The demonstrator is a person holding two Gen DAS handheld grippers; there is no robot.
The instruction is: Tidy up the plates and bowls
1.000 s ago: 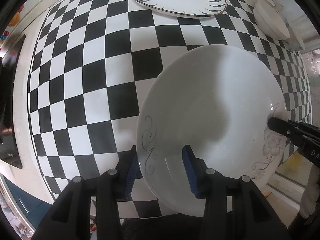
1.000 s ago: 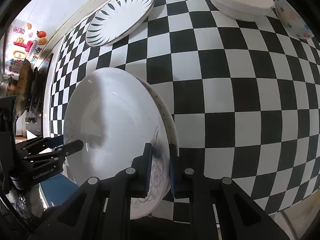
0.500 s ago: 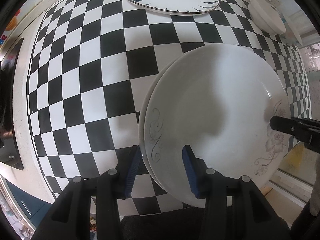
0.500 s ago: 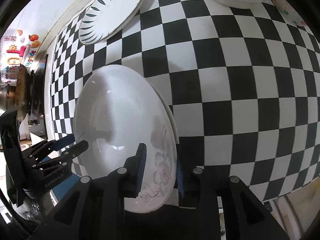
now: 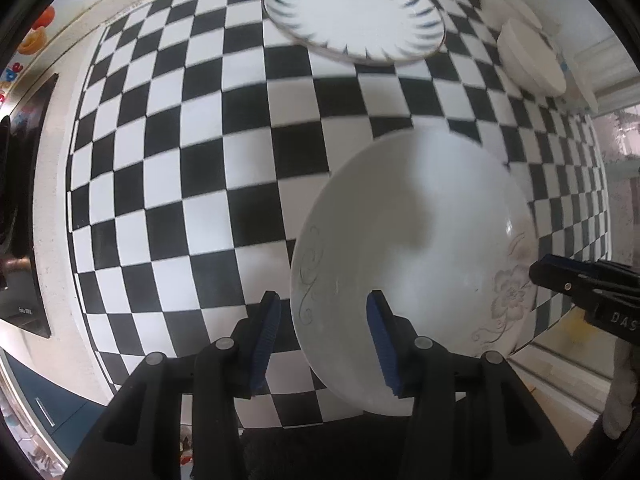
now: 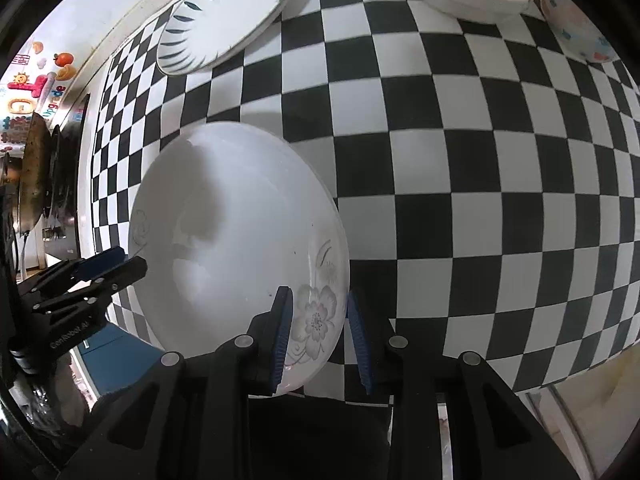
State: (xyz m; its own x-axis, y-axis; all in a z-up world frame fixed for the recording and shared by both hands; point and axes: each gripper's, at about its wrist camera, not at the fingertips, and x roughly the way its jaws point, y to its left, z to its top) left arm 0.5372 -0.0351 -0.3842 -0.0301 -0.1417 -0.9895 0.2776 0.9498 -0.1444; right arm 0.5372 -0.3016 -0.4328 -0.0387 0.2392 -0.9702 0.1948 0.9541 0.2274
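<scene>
A white plate with a grey flower print [image 5: 412, 240] lies flat on the checkered tabletop [image 5: 180, 200] near its front edge. My left gripper [image 5: 324, 340] points down over the plate's near left rim, which sits between the jaws; they are opening and neither pad presses on it. In the right wrist view the same plate [image 6: 224, 220] has its flower edge between the jaws of my right gripper [image 6: 320, 340]. These jaws are opening too, with both pads clear of the rim. Each gripper shows in the other's view at the plate's far side.
A white plate with dark leaf marks [image 5: 356, 20] lies at the back. Stacked white bowls [image 5: 532, 60] and a bowl with coloured spots [image 6: 580, 28] stand at the back right. A dark pan and hob [image 6: 32, 176] lie beyond the left edge.
My right gripper, shut on the flower rim a second ago, has opened off it. The plate settled; a second plate's rim that showed beneath it half a second ago is now covered.
</scene>
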